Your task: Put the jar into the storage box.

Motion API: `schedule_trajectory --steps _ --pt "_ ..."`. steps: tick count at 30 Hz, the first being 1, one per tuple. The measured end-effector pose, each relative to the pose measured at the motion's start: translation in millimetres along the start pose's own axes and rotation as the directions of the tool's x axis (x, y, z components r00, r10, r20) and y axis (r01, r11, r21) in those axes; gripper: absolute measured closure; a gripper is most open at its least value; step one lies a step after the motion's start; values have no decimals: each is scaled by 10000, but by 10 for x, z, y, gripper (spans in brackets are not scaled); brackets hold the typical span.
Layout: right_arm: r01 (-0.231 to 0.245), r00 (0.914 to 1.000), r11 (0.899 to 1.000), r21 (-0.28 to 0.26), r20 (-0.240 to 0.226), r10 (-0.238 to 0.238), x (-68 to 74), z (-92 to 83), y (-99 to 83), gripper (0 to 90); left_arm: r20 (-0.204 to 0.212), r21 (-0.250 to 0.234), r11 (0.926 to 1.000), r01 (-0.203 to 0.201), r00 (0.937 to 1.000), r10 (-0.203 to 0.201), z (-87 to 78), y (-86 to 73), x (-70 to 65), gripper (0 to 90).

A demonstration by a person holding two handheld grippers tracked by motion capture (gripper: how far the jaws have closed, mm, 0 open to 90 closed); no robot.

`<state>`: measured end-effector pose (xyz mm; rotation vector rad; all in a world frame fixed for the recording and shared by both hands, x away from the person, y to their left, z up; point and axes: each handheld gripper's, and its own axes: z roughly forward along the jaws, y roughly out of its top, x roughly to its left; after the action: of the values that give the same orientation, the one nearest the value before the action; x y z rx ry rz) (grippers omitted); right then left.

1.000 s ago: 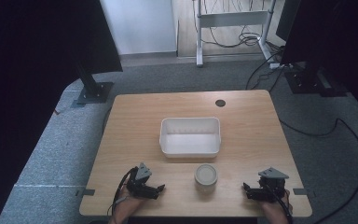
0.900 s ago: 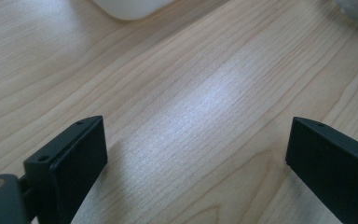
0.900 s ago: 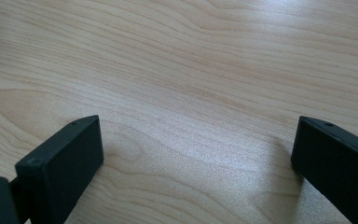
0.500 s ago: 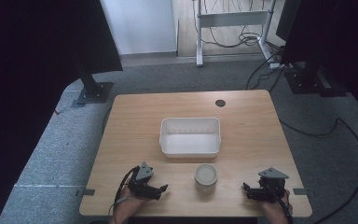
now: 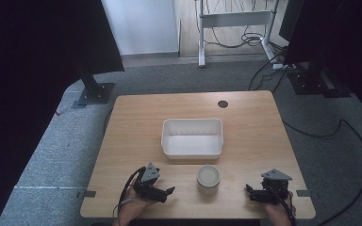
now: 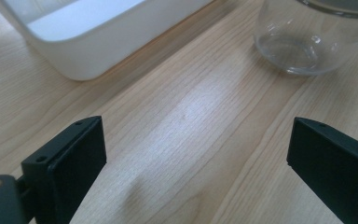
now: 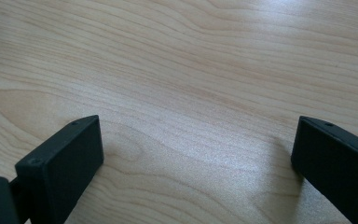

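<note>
Wooden table [image 5: 136,127] in front of me, pale grain, a small dark round hole [image 5: 223,103] near its far edge. At the middle sits a white tub [image 5: 192,137], open-topped, nothing visible inside; in my left gripper view its near wall crosses the upper left. Nearer to me, just short of the tub and apart from it, stands a glass jar [image 5: 208,178], upright, with a pale lid on; in my left gripper view its clear rounded base shows at upper right. My left tongs [image 5: 162,193] lie low at the near edge, left of the jar, pointed toward it, jaws spread wide with bare wood between them. My right tongs [image 5: 250,193] rest near the right near corner, well apart from the jar, likewise released, gripping nothing.
</note>
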<state>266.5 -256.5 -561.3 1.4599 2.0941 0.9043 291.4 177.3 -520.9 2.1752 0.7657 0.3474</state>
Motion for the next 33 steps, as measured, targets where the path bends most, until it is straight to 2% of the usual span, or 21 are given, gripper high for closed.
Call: schedule_trajectory --steps 13,33 --pt "1 10000 10000 -3 1 -1 0 0 0 18 293 -148 9994 -326 9990 330 45 152 -115 44" --pt "-1 10000 10000 -2 1 1 0 0 0 18 829 -331 9979 -560 9948 586 154 344 -297 34"
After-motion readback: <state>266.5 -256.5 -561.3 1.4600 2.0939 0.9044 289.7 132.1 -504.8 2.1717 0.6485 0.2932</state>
